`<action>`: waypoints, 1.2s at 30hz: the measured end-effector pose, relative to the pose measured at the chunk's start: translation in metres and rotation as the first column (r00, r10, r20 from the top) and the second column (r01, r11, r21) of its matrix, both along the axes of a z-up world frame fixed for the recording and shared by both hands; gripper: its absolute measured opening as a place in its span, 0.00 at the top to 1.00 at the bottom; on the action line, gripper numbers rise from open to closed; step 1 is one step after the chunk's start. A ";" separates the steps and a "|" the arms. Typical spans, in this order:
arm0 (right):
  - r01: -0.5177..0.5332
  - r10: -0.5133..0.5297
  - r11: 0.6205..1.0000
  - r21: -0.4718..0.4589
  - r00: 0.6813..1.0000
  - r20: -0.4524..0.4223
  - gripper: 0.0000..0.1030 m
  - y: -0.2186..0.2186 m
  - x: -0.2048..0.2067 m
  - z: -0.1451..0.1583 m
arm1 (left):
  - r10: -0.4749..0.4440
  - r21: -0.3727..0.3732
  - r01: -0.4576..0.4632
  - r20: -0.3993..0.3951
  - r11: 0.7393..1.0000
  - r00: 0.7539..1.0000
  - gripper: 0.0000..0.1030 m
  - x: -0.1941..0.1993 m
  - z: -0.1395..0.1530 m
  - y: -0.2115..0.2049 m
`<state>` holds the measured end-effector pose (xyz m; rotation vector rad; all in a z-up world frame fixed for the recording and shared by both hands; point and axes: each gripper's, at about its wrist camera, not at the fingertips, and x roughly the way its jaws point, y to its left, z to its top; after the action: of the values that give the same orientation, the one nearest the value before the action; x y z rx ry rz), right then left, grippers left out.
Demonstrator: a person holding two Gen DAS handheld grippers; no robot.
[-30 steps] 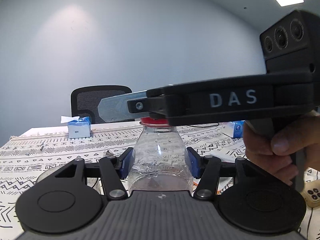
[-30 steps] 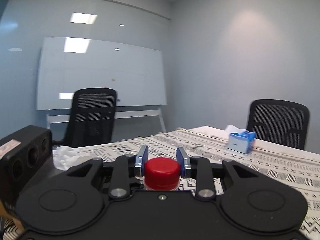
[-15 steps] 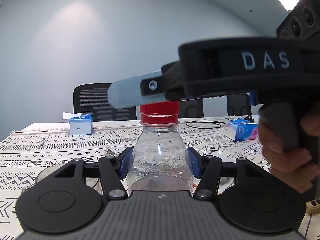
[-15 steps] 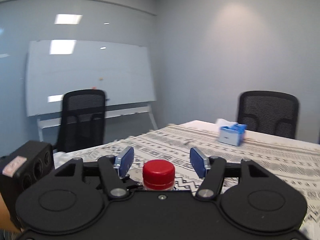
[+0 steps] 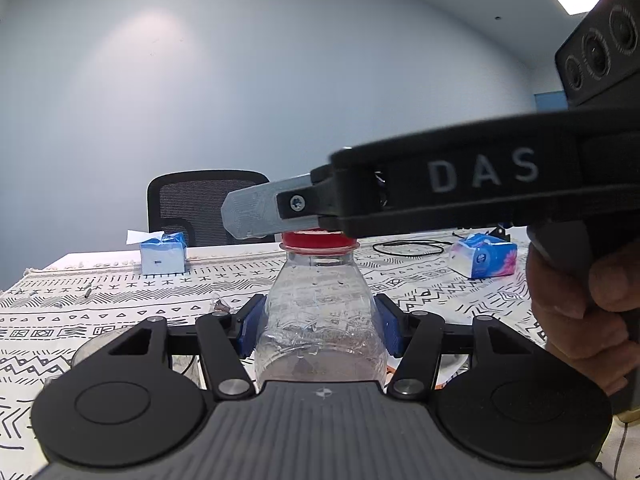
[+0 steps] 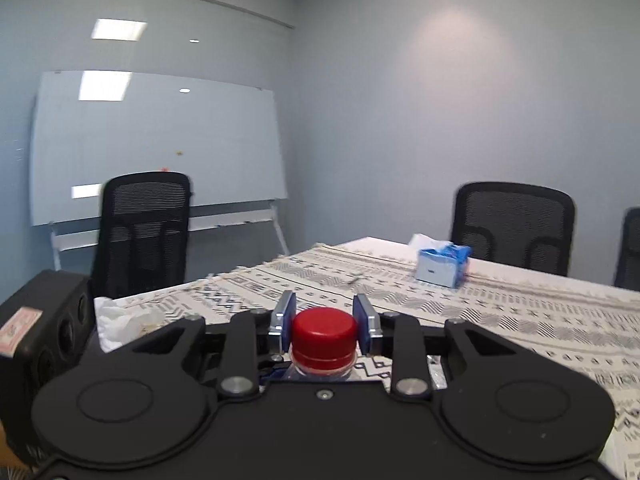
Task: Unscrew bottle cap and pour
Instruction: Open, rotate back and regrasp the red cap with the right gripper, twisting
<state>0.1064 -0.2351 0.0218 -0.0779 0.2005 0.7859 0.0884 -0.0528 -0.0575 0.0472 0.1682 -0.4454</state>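
The left gripper (image 5: 320, 326) pinches the clear bottle (image 5: 320, 320) upright over the patterned counter (image 5: 120, 292). The right gripper (image 6: 324, 326) reaches in level from the side — its 2 fingers (image 6: 285, 322) pressed against the red cap (image 6: 323, 330). Only the right wrist view shows the whiteboard (image 6: 156, 144).

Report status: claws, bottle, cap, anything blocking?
Left claw clamped on clear bottle, upright. Right claw closed on red cap, cap still seated. Nothing in the way.

Patterned tablecloth (image 5: 120, 300), tissue box (image 5: 163, 253)
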 end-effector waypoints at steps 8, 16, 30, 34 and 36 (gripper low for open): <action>-0.236 0.236 0.972 0.024 0.971 -0.037 0.67 -0.017 0.026 0.003 | 0.006 -0.007 -0.006 -0.006 1.000 1.000 0.47 -0.004 0.002 -0.004; 0.004 -0.004 1.000 -0.006 1.000 -0.030 0.48 0.003 0.000 0.008 | 0.009 -0.002 -0.009 -0.005 1.000 1.000 0.47 -0.007 0.002 -0.006; -0.069 0.070 0.997 -0.019 0.997 0.015 0.68 0.008 0.007 -0.002 | -0.009 -0.002 0.009 -0.005 1.000 1.000 0.47 -0.003 0.000 -0.001; -0.094 0.094 0.995 -0.025 0.995 0.013 0.68 0.008 0.011 -0.001 | -0.014 -0.004 0.014 -0.005 1.000 1.000 0.47 -0.003 0.000 -0.001; -0.111 0.111 0.994 -0.023 0.994 0.008 0.68 0.006 0.013 -0.001 | -0.012 -0.006 0.012 -0.005 1.000 1.000 0.47 -0.003 0.000 -0.001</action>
<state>0.1195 -0.2290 0.0212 -0.1148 0.1976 0.8943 0.0855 -0.0542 -0.0578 0.0418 0.1717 -0.4584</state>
